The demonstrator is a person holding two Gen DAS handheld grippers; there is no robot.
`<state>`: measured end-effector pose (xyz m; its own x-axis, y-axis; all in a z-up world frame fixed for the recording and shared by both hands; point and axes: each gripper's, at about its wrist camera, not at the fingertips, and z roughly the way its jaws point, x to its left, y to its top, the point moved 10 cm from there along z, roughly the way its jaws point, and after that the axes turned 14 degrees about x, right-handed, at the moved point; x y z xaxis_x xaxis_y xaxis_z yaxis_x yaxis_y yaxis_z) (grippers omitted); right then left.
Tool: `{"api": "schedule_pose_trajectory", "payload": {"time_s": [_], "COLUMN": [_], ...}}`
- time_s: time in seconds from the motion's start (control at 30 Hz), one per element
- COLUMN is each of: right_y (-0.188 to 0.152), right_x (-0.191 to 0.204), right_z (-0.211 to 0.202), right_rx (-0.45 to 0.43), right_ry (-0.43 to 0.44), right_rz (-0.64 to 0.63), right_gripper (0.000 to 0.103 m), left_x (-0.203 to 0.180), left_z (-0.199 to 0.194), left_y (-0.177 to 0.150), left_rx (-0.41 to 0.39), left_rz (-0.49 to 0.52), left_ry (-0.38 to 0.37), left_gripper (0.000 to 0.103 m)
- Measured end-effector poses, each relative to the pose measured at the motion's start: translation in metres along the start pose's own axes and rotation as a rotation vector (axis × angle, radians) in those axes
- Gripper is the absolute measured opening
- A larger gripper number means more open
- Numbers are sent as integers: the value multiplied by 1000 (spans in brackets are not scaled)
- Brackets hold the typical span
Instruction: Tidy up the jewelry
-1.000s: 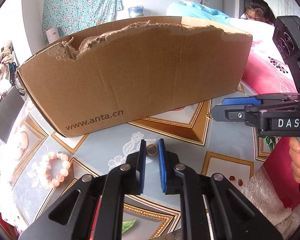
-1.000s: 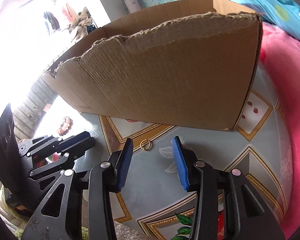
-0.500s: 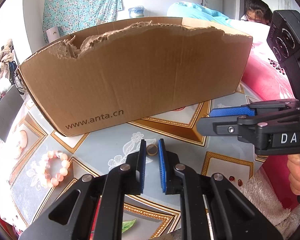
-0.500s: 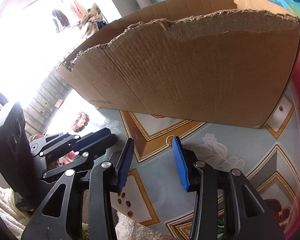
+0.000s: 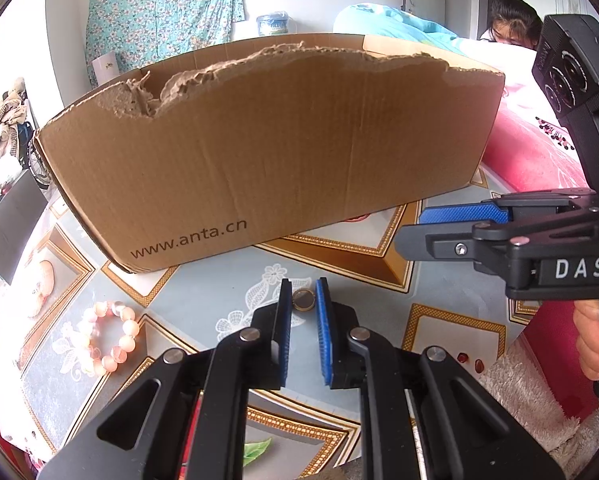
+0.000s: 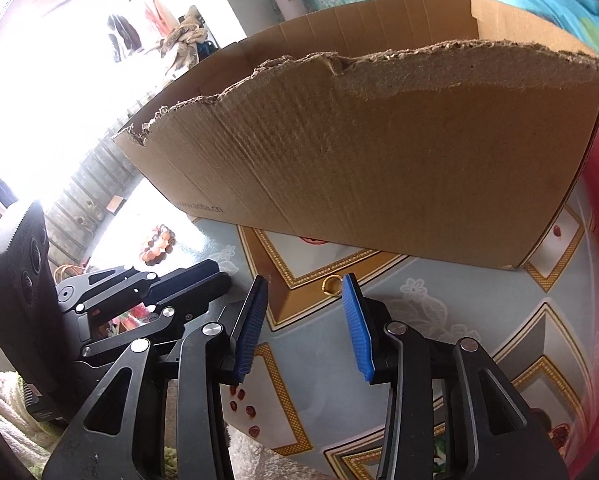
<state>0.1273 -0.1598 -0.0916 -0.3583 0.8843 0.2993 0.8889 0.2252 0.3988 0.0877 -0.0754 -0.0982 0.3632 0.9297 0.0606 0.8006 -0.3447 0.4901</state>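
A torn cardboard box [image 5: 267, 152] stands on the patterned table and also fills the right wrist view [image 6: 379, 152]. A small gold ring [image 5: 303, 300] lies on the table right at the tips of my left gripper [image 5: 303, 292], whose jaws stand a narrow gap apart around it without pinching it. A pink bead bracelet [image 5: 107, 336] lies to the left. My right gripper [image 6: 304, 292] is open above the table, with a gold ring [image 6: 332, 284] just beyond its tips. It also shows at the right of the left wrist view [image 5: 459, 232].
The table [image 5: 451, 292] has a blue and gold floral cover. A pink bedcover [image 5: 531, 152] lies to the right. A beaded bracelet [image 6: 157, 246] shows far left in the right wrist view. A person [image 5: 511, 20] sits behind the box.
My right gripper has swung left and closer to the ring by the box, and reaches further into the left wrist view. My left gripper has stayed still around its ring.
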Motion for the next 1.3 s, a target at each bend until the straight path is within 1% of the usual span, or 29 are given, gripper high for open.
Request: {"api": "schedule_pose_trajectory", "payload": {"time_s": [0.13, 0.3, 0.4, 0.43, 0.47, 0.7, 0.83, 0.9, 0.93, 1.0, 1.13, 1.27, 1.3], "right_y": [1, 2, 2, 2, 2, -1, -2, -3, -3, -4, -4, -10, -11], "right_x": [1, 2, 4, 3, 2, -6, -9, -9, -9, -8, -9, -11, -11], "right_z": [4, 10, 12, 12, 12, 5, -8, -13, -18, -24, -36, -46, -47], "right_rx": [2, 3, -2, -3, -4, -18, -36, -49, -56, -70, -92, -98, -98], "right_ry": [-71, -142, -159, -160, -155, -119, -105, -96, -92, -81, -71, -59, -58], "right_rz": [-69, -142, -164, -166, -164, -129, -116, -111, -109, -103, -92, -85, -85], "right_gripper": [31, 19, 13, 10, 10, 10, 10, 10, 10, 10, 10, 10, 10], "left_x": [0, 0, 0, 0, 0, 0, 0, 2, 3, 5, 7, 5, 3], "left_z": [0, 0, 1, 1, 1, 1, 1, 0, -1, -4, -12, -19, -20], "left_y": [0, 1, 1, 1, 1, 2, 2, 1, 0, -1, -2, -2, -3], "left_rx": [0, 0, -1, -1, -2, -3, -9, -11, -13, -20, -39, -46, -44], "left_rz": [0, 1, 2, 2, 2, 3, 4, -2, -5, -8, -9, 1, 8], "left_ry": [0, 1, 2, 3, 2, 1, -19, -32, -37, -47, -51, -77, -79], "left_gripper": [12, 12, 12, 12, 12, 12, 11, 10, 7, 6, 6, 6, 10]}}
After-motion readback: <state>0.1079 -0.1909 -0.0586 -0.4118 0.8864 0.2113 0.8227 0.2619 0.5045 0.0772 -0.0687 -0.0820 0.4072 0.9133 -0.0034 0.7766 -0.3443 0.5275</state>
